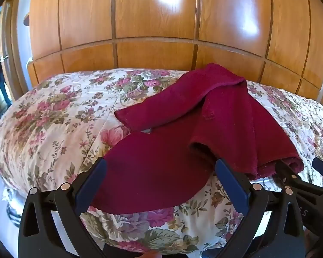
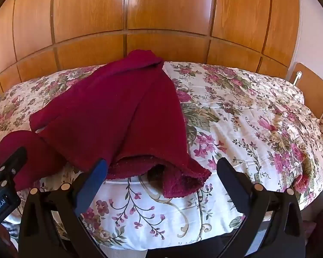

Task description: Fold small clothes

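Here, garment (image 2: 109,116) hem nearside, jaws spread.

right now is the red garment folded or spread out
Partly folded, not neat: the red garment lies on the bedspread with layers doubled over and its near hem gaping open.

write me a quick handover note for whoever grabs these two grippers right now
Left gripper: open, fingers straddling the near-left part of the dark red knitted garment, not clamped.
Right gripper: open, hovering at the garment's near-right hem corner, gripping nothing.
The garment lies rumpled on the floral bedspread, one portion already flopped over itself, a sleeve-like piece stretching toward the wooden wardrobe.
Done: at most a rough first fold.
Left: grip the near edge, flatten, and finish the folds.
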A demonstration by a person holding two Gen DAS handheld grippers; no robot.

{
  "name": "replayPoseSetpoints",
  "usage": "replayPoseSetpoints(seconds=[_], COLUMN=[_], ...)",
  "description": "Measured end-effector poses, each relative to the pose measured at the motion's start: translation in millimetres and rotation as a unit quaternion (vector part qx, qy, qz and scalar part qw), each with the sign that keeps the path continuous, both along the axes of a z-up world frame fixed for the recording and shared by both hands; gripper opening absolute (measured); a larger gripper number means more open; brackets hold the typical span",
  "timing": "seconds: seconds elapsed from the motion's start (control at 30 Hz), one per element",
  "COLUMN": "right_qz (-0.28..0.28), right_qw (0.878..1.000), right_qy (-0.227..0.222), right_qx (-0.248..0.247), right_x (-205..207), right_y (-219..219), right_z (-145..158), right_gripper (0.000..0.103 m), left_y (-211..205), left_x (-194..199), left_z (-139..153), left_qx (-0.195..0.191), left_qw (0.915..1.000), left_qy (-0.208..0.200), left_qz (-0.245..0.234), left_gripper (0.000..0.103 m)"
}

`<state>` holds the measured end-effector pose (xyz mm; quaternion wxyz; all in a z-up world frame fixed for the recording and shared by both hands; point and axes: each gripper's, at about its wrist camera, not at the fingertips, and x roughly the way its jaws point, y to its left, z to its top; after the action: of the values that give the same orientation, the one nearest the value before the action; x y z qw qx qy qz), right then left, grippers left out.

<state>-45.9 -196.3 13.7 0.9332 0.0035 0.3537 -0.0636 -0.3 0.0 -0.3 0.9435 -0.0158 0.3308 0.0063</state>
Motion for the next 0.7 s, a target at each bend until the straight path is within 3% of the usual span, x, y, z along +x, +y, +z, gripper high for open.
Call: replayPoseSetpoints(seconds=[0.7], right_qz=[0.005], right_qw=[1.000], right_qy=[0.001], right_qx=[0.009], right_x=[1.1], right_y=[-1.5], right_z=[-1.8], right_gripper=[0.101], left_y=[10.5], left_x=[5.6], left_z=[-11.7], left_qx=[-0.005], left_qw=[0.9996], left_qy=[0.019], left_qz=[0.020], left_gripper=[0.100])
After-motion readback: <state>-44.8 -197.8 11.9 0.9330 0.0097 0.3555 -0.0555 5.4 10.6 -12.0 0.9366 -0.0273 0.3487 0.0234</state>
